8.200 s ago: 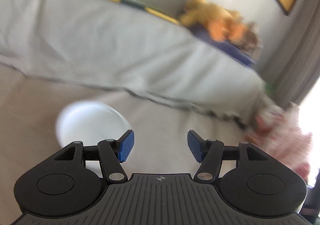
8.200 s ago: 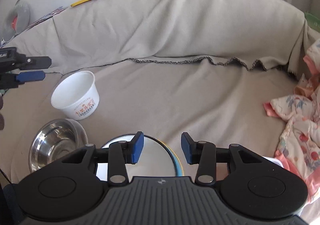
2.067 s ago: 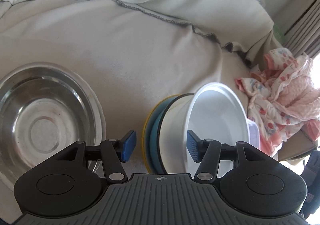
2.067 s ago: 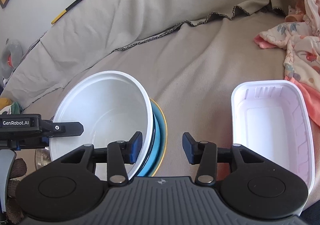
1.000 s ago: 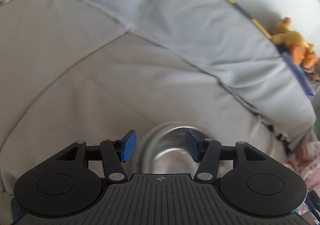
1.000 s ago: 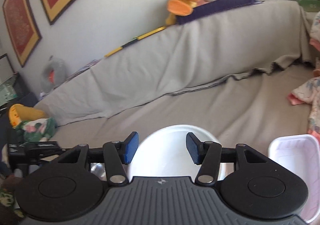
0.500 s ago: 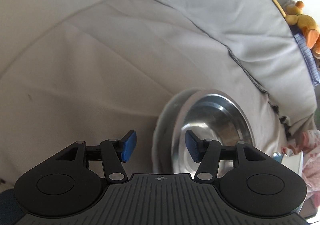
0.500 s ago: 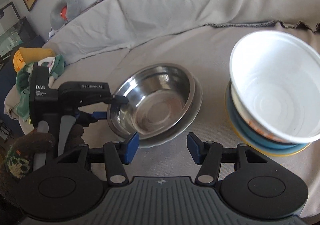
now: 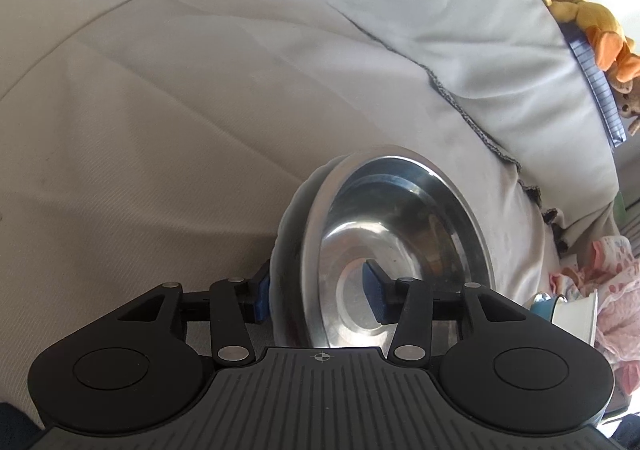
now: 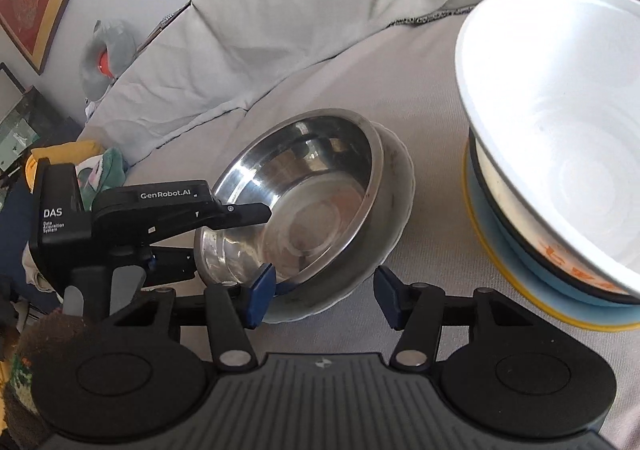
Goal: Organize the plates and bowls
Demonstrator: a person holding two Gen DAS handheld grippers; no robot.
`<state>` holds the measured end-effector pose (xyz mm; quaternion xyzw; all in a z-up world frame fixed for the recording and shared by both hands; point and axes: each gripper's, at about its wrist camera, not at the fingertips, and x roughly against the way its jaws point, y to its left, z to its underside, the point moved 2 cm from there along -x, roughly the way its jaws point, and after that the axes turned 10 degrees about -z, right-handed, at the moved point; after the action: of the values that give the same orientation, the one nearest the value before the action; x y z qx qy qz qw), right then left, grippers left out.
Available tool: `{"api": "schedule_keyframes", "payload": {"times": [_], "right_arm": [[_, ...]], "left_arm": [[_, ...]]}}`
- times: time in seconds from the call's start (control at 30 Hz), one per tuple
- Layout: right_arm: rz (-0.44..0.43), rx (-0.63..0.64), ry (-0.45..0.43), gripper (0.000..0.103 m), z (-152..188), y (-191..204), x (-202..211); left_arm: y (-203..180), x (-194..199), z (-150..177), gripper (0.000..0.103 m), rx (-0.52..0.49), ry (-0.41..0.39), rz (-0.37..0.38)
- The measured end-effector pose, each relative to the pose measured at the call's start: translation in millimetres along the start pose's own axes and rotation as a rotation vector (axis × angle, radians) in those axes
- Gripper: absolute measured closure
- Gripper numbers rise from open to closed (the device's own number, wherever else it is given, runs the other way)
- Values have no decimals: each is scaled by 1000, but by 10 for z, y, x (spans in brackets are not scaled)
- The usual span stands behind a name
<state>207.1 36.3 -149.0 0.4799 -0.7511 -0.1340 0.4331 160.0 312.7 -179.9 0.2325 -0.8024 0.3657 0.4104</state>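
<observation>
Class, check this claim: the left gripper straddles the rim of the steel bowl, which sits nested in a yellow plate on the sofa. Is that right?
Not quite. The left gripper does straddle the steel bowl rim, but that bowl sits in a white dish, as the right wrist view shows. The yellow plate lies under the white bowl.

White bowl — rim cut off at the right edge.

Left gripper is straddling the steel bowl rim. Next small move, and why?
Probably finish closing the left gripper on the steel bowl rim. Its jaws have just been closing, with one pad inside the bowl and one outside, and a gap still seems to show at the inner pad. The bowl sits nested in a white dish beside the stack topped by the white bowl; the right gripper is open, empty.
</observation>
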Motion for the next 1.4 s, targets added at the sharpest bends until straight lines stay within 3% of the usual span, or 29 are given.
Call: {"api": "schedule_keyframes", "payload": {"times": [0.07,0.2,0.4,0.6,0.67,0.73,0.8,0.83,0.87,0.9,1.0,1.1,1.23,1.4], "right_arm": [[9,54,-22,60,22,63,45],[9,77,-10,60,65,120,47],[30,67,-15,60,18,103,106],[-85,112,-2,60,-98,249,319],[-123,158,-43,60,-230,310,558],[-125,224,-141,60,-429,348,905],[-80,278,-266,57,-636,316,1296],[-36,288,-314,49,-721,256,1469],[23,283,-347,40,-796,167,1609],[82,268,-365,38,-844,66,1702],[256,195,-340,38,-855,-337,1783],[345,154,-257,38,-719,-671,1630],[343,103,-143,45,-585,-982,1330],[428,83,-134,48,-565,-1196,1166]], "left_arm": [[-54,-27,-18,52,-5,3,3],[-97,-79,-12,52,5,26,15],[-49,6,17,61,27,18,-10],[-168,552,14,61,7,-144,-85],[-300,843,14,61,-15,-217,-53],[-517,1138,32,61,-59,-274,42],[-790,1331,67,61,-121,-293,165],[-954,1369,99,61,-166,-289,212],[-1117,1365,142,61,-214,-276,235],[-1305,1313,200,61,-264,-252,241],[-1748,1002,392,61,-371,-152,216],[-1965,631,562,61,-436,-60,153],[-1992,350,682,60,-470,-39,21],[-1941,151,667,57,-450,19,16]]}}
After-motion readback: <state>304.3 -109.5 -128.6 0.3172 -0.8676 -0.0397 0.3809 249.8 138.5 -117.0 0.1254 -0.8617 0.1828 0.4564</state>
